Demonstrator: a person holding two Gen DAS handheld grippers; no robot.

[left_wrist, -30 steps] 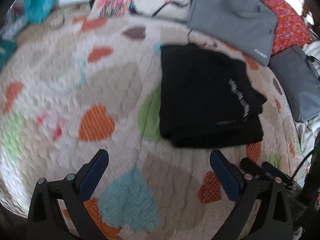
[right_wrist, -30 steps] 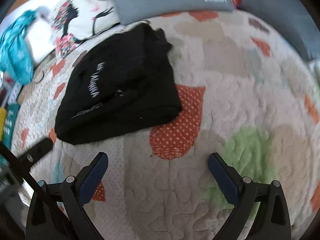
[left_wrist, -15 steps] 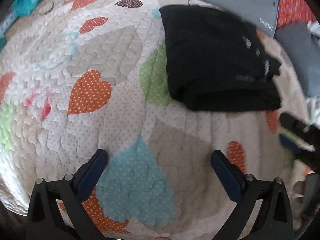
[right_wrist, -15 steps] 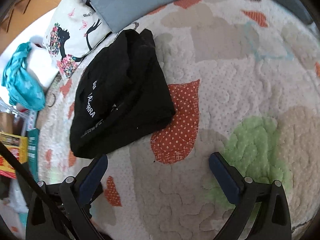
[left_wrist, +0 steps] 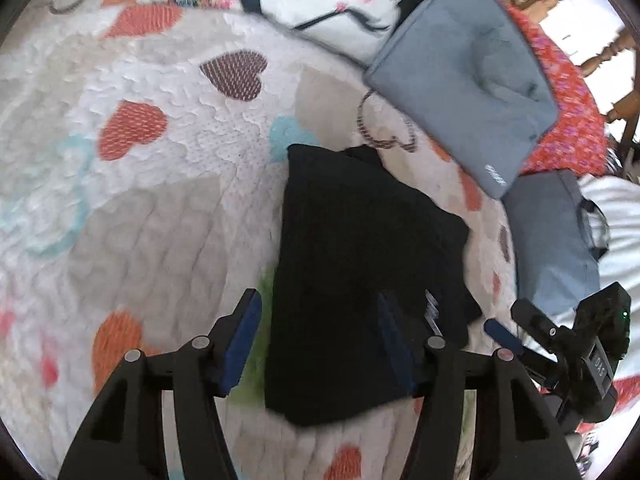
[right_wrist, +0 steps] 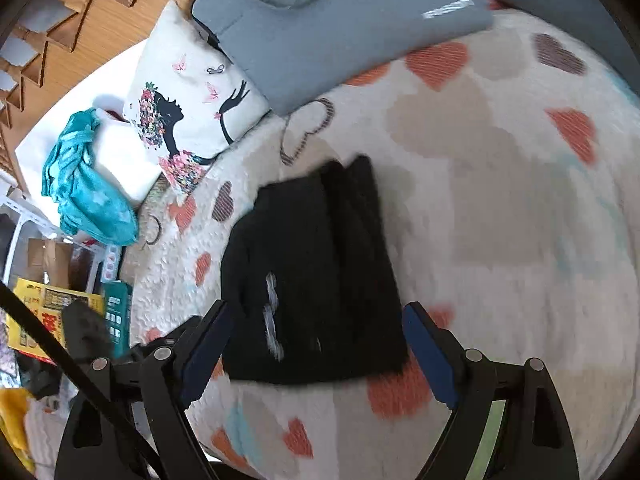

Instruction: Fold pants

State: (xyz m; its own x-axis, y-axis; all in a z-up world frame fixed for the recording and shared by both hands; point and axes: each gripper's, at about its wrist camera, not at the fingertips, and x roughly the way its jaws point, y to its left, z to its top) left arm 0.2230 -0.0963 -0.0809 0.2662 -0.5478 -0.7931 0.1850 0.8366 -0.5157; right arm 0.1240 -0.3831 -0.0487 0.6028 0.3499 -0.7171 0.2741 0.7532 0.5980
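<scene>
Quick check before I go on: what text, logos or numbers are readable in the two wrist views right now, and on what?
"DAS": on the right tongs' black body.
White lettering on the folded black pants: too blurred to read.
Pale logo on the grey laptop sleeve: too blurred.
Print on the yellow package and teal box: too small.

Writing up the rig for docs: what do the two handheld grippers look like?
Both match: the left gripper and the right gripper have black angular linkage arms with silver pivot screws and dark blue flat pads. In the left view the right unit's black body shows a small green light and white lettering. No hands or sleeves visible.
</scene>
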